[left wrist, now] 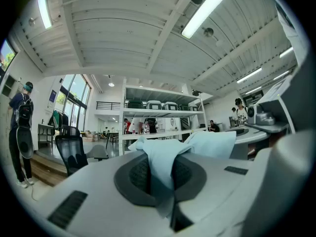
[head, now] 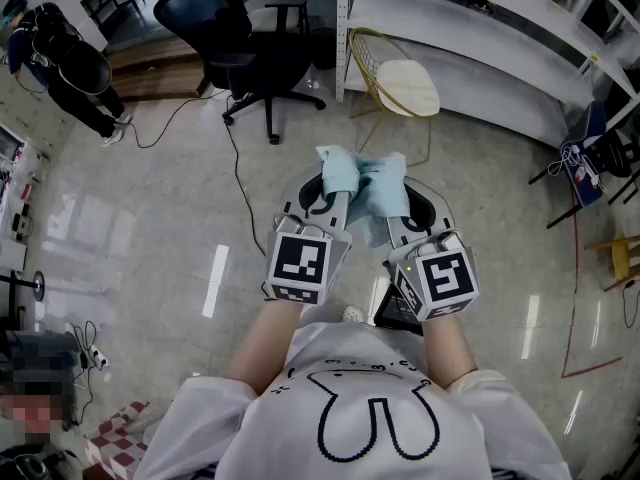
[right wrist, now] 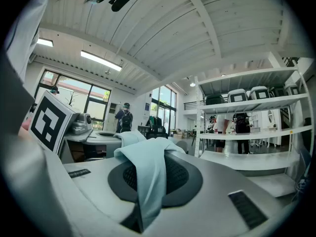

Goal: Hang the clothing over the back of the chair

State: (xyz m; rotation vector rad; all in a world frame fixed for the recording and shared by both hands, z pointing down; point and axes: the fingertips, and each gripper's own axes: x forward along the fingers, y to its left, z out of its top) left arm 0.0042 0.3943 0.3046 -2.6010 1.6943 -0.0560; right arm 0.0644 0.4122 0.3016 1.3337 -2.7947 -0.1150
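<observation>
Left gripper (left wrist: 165, 191): the jaws stand nearly together, with a fold of the light blue garment (left wrist: 160, 157) pinched between the dark pads (left wrist: 138, 176). Right gripper (right wrist: 148, 189): the jaws are likewise nearly together, clamped on another fold of the same garment. The garment hangs bunched between the two grippers, raised above the floor (head: 150, 218). Both grippers point level and forward, side by side and near each other, each carried on a bare forearm (head: 262, 343). The wire chair (head: 395, 73) with a cream seat cushion stands ahead, well apart from the garment. A black office chair (head: 245, 38) stands to its left.
</observation>
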